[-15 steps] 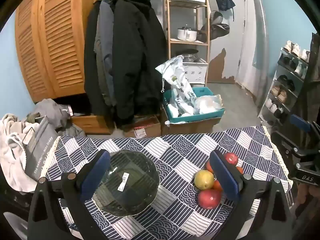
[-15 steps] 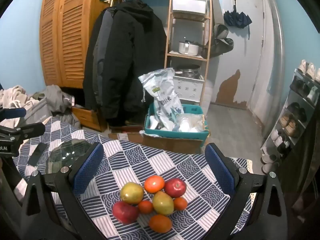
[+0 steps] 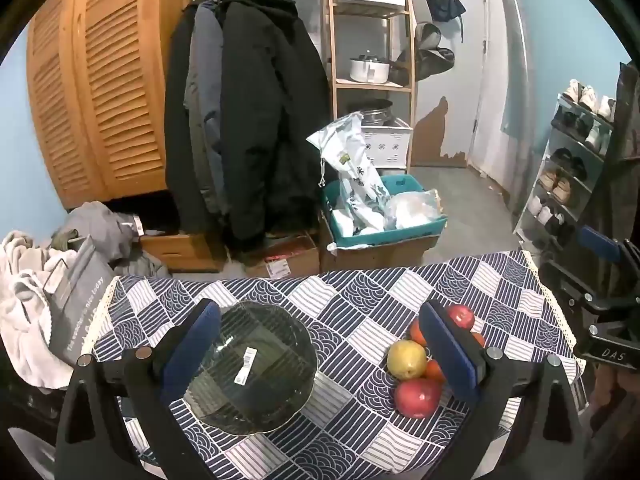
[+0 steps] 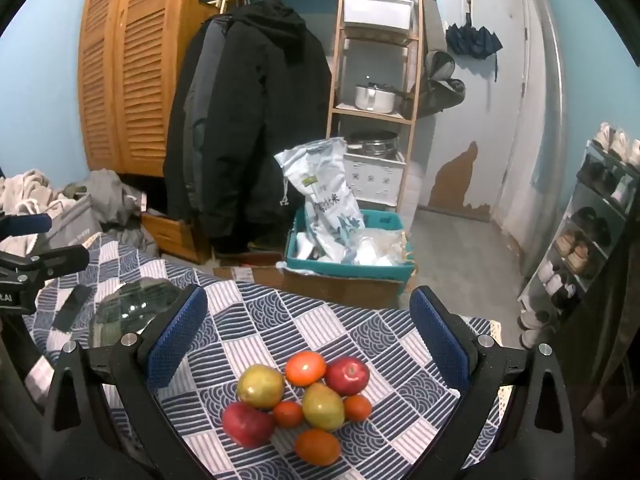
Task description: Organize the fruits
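Cluttered entry room: louvred wooden wardrobe (image 3: pixel 96 96) far left, dark coats (image 3: pixel 256 120) on a rail, shelf unit (image 4: pixel 376 80) with a pot, teal crate (image 4: pixel 348 256) on the floor, shoe rack (image 3: pixel 572 172) at right. Bench (image 3: pixel 360 292) in the near field, covered in a navy-and-white patterned cloth.

Left gripper (image 3: pixel 320 348): level, held low over the near bench edge, jaws spread wide and empty. Glass bowl (image 3: pixel 252 364) sits between its fingers, nearer the left finger, label sticker showing. Right finger partly hides the fruit pile (image 3: pixel 424 360).

Right gripper (image 4: pixel 308 332): level, above the near edge, jaws wide apart, holding nothing. Fruit pile sits on the cloth between and just below the fingers: two red apples (image 4: pixel 347 375), two yellow-green pears (image 4: pixel 323 406), several orange fruits (image 4: pixel 305 368), all touching in one cluster. Bowl visible far left, behind the left finger; left gripper's body beyond it.

Versus half a second ago: both views nearly unchanged; fruit and bowl in the same spots, both jaws as wide as before.
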{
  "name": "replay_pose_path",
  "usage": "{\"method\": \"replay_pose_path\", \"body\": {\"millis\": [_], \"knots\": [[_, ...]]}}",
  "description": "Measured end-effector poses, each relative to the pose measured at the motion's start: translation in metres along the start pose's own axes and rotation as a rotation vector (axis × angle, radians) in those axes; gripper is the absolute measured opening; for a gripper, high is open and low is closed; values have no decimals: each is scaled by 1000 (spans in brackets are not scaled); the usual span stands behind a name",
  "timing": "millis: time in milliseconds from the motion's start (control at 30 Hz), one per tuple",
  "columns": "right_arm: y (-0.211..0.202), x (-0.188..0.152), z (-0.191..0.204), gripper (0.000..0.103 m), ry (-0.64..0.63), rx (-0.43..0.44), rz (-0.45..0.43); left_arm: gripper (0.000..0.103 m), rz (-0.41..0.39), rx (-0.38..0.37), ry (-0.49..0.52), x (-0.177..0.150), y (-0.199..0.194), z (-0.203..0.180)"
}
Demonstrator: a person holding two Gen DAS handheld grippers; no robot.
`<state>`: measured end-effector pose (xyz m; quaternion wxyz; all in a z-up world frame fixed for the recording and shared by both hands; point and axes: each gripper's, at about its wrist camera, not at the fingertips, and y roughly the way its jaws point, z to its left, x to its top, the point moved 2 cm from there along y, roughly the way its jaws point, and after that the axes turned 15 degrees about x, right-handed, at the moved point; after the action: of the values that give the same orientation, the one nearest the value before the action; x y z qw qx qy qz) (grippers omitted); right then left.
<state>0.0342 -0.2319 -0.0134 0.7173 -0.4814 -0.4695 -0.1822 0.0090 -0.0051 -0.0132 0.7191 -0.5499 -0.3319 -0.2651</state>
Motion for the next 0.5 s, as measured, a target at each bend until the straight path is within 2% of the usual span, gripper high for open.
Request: {"method": "replay_pose_path", "body": {"millis": [500], "knots": [[2, 0, 3, 99, -4, -2, 1, 100, 0, -4, 6, 9, 3, -3]]}}
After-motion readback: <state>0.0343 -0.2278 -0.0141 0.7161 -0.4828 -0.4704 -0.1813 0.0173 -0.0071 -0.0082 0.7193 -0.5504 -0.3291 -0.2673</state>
